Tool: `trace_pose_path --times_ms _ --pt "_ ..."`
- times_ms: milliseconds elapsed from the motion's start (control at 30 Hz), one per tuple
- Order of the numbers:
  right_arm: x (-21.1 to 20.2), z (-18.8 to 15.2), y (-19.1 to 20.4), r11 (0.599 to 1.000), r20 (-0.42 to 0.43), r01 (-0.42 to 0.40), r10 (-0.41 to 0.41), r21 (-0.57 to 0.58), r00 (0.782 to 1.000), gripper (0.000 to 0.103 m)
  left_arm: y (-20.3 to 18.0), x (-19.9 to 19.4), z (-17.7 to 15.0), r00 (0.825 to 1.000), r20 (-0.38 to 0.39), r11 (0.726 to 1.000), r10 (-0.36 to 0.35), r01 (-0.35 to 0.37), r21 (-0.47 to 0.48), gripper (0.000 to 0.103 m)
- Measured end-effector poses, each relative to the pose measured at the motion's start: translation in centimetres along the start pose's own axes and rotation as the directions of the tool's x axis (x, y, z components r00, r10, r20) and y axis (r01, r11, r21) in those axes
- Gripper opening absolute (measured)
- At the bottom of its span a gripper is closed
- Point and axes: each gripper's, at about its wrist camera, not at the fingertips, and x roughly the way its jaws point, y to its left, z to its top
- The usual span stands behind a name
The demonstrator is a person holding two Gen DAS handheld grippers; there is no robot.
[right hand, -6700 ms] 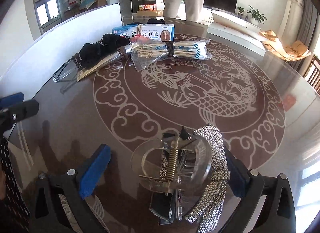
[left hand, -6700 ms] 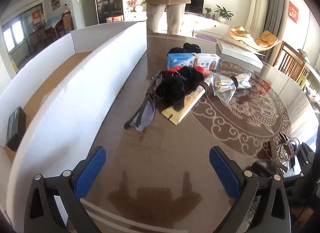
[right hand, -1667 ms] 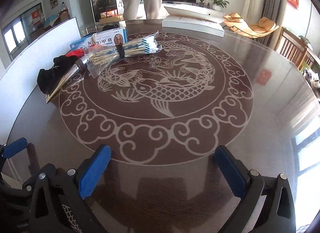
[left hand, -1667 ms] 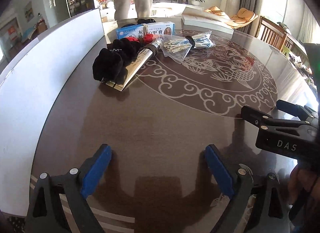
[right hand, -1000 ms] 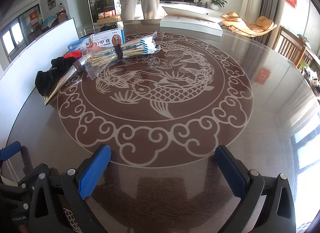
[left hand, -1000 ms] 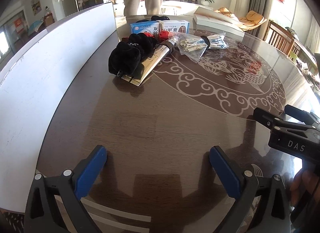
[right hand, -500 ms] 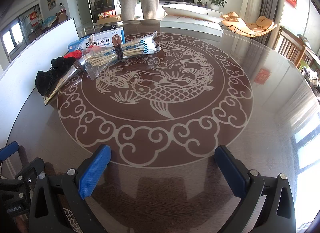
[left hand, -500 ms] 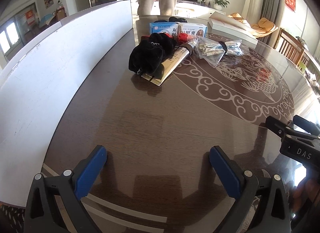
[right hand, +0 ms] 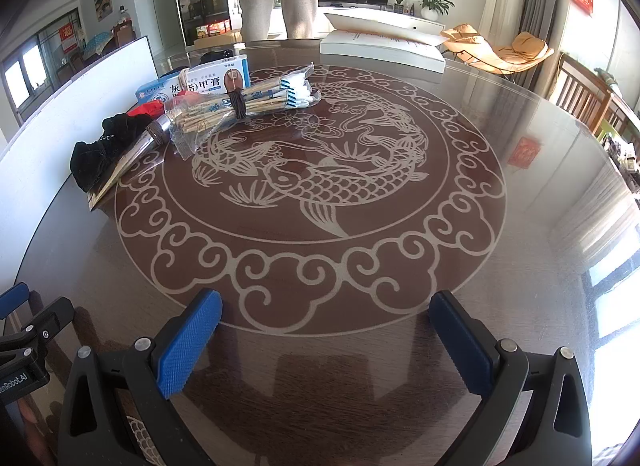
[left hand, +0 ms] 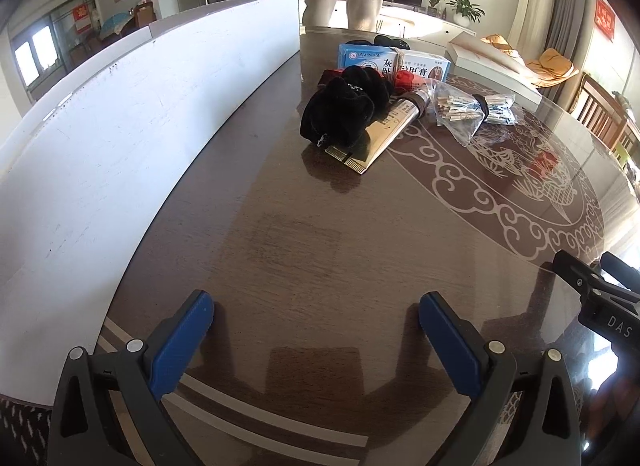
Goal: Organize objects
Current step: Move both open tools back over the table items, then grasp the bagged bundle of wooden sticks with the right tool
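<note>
Both tongs, left and right, gape empty. Black pouch: judged soft, light; pinch a bunched fold mid-body.

brown table with pale fish motif, black cloth.

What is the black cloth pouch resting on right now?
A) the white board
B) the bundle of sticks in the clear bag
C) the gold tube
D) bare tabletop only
C: the black cloth pouch lies across the flat end of the gold tube, apart from the bagged stick bundle and the white board.
</note>
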Motion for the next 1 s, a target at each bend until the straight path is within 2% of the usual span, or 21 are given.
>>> trace_pose_path --times_ms 167,633,667,767,800,867,967,1000 --pt "0.0 0.0 0.0 1.0 0.0 0.0 0.0 0.001 1.0 0.103 2.2 0.1 0.1 0.998 -0.003 0.994 0.055 -0.055 -0.094 0.103" --pt "0.1 0.0 0.0 1.0 0.0 0.004 -0.004 0.001 1.0 0.103 2.2 0.0 -0.1 0.998 0.018 0.993 0.064 -0.062 -0.097 0.103" --pt "0.2 0.1 0.0 1.0 -0.007 0.002 -0.002 0.002 1.0 0.103 2.2 0.0 -0.1 0.998 0.02 0.993 0.065 -0.062 -0.098 0.103" --pt "1.9 3.0 0.7 0.999 -0.132 -0.038 0.035 -0.018 0.991 0.103 2.2 0.1 0.0 0.998 0.023 0.993 0.064 -0.062 -0.099 0.103" --pt "2.5 4.4 0.8 0.996 -0.151 -0.081 0.084 0.024 0.985 0.102 2.2 0.1 0.0 0.998 0.024 0.993 0.065 -0.062 -0.099 0.103" --pt "3.3 7.3 0.7 0.965 -0.116 -0.2 0.221 0.171 0.968 0.102 2.2 0.1 0.0 0.998 0.025 0.993 0.065 -0.062 -0.099 0.103" --pt "6.5 11.7 1.3 0.913 -0.125 -0.218 0.275 0.345 0.953 0.102 2.2 0.1 0.0 0.998 0.025 0.993 0.065 -0.062 -0.099 0.103" --pt "7.7 13.0 1.5 0.896 -0.128 -0.213 0.282 0.39 0.951 0.098 2.2 0.1 0.0 0.998 0.025 0.993 0.065 -0.062 -0.099 0.103"
